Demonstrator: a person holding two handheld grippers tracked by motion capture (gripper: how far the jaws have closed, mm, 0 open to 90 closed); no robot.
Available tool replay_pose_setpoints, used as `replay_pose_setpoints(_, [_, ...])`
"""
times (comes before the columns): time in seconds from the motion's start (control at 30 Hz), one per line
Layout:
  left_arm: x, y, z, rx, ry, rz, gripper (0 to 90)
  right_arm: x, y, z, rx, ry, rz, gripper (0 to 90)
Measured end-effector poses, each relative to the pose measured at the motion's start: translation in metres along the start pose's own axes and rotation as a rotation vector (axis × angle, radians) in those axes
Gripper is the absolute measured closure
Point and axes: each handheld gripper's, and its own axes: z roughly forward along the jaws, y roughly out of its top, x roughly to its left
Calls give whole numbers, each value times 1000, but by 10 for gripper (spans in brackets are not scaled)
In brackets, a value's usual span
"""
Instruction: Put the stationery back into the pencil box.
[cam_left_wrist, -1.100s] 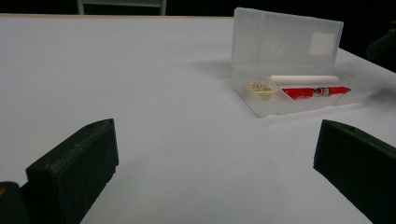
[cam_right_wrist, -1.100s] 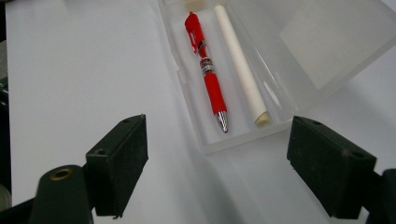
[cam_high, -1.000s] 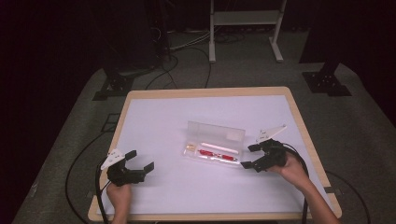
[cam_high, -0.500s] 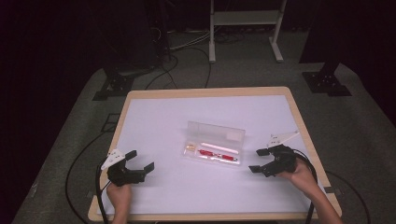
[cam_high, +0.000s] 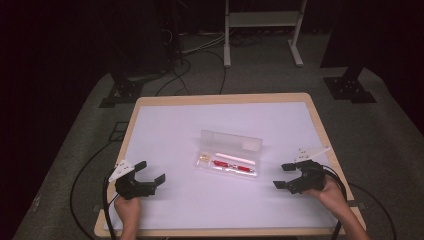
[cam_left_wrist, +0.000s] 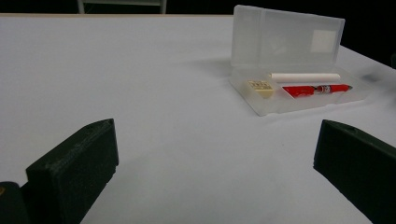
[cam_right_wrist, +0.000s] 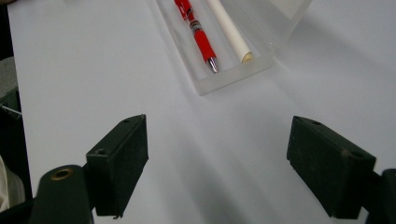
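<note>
Left claw (cam_high: 151, 171) spread wide, right claw (cam_high: 285, 176) spread wide, both empty over the white surface (cam_high: 170, 130), open clear pencil case (cam_high: 229, 155) between them, red pen (cam_high: 234, 166) inside.

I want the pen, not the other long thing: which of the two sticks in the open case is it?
The red pen with the silver tip, lying in the clear case beside the plain white stick, which sits nearer the raised lid.
</note>
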Motion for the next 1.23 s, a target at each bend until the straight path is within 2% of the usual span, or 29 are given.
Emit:
replay_pose_setpoints(0.33, [0,0,0,1,-2,4,0,0,-16,-16,-22,-11,20,202])
replay_pose_setpoints(0.63, [0,0,0,-1,-3,-1,0,-1,-32,-27,-12,-23,34,200])
replay_pose_setpoints(0.87, [0,0,0,0,-8,-1,0,9,-46,-29,-36,-15,40,200])
replay_pose_setpoints(1.03, [0,0,0,1,-10,-2,0,13,-52,-33,-71,-28,48,200])
replay_pose_setpoints(1.13, [1,0,0,2,-9,-5,0,15,-57,-32,-124,-38,70,199])
replay_pose_setpoints(1.2, [1,0,0,5,-6,-3,0,16,-60,-30,-189,-38,93,198])
replay_pose_setpoints(1.23, [1,0,0,5,-6,-3,0,16,-60,-30,-189,-38,93,198])
